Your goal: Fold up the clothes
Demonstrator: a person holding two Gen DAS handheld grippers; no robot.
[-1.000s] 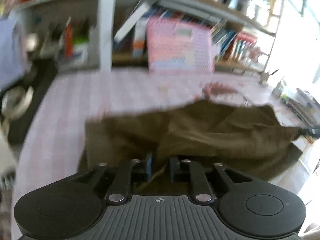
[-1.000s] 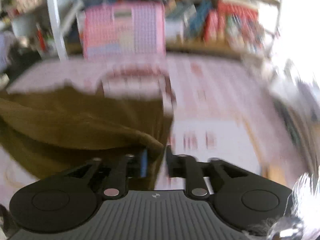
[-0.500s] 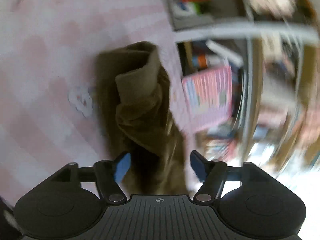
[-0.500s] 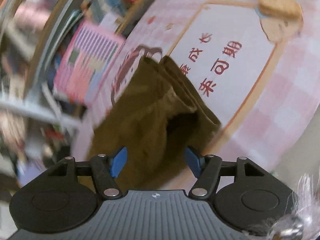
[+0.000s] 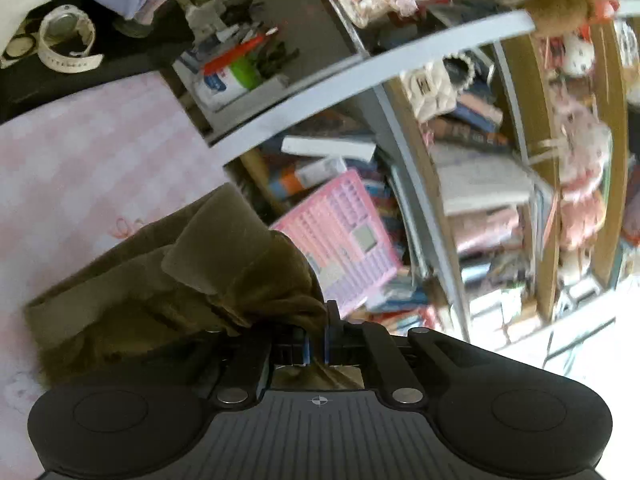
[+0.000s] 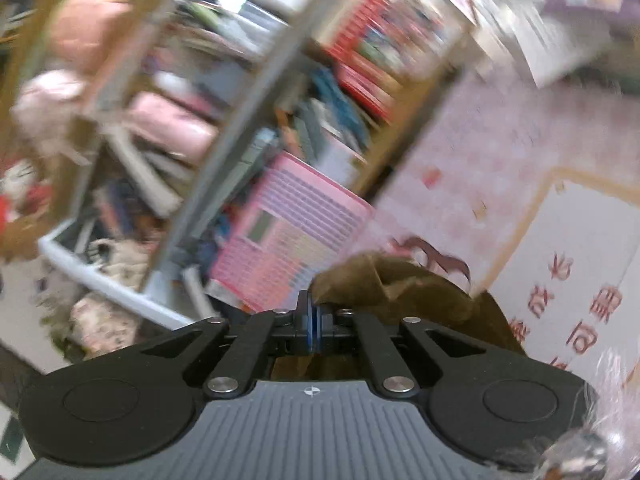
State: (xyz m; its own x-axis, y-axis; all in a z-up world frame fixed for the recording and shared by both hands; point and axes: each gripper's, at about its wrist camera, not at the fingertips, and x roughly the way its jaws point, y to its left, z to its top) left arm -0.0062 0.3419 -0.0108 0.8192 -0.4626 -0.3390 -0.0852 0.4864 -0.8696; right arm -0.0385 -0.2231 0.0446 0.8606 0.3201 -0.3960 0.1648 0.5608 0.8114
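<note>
An olive-brown garment [image 5: 180, 280] lies bunched on the pink checked tablecloth [image 5: 80, 152]. In the left wrist view my left gripper [image 5: 316, 336] is rolled to one side, its jaws closing tight on a raised fold at the garment's right end. In the right wrist view the same garment [image 6: 404, 288] hangs to the right of my right gripper [image 6: 313, 320]. Its blue pads are pinched together on the cloth's edge, with more cloth showing under the fingers. The stretch of garment between the two grippers is hidden.
A crowded bookshelf [image 5: 460, 208] with books and plush toys stands just behind the table. A pink keypad toy [image 5: 344, 240] leans against it. A white wristband [image 5: 66, 40] lies on a dark surface at far left. The cloth's white printed panel [image 6: 580, 280] spreads to the right.
Half a second ago both grippers stood open over the garment. Now both are shut on its cloth and have lifted it a little, and both views have rolled further.
</note>
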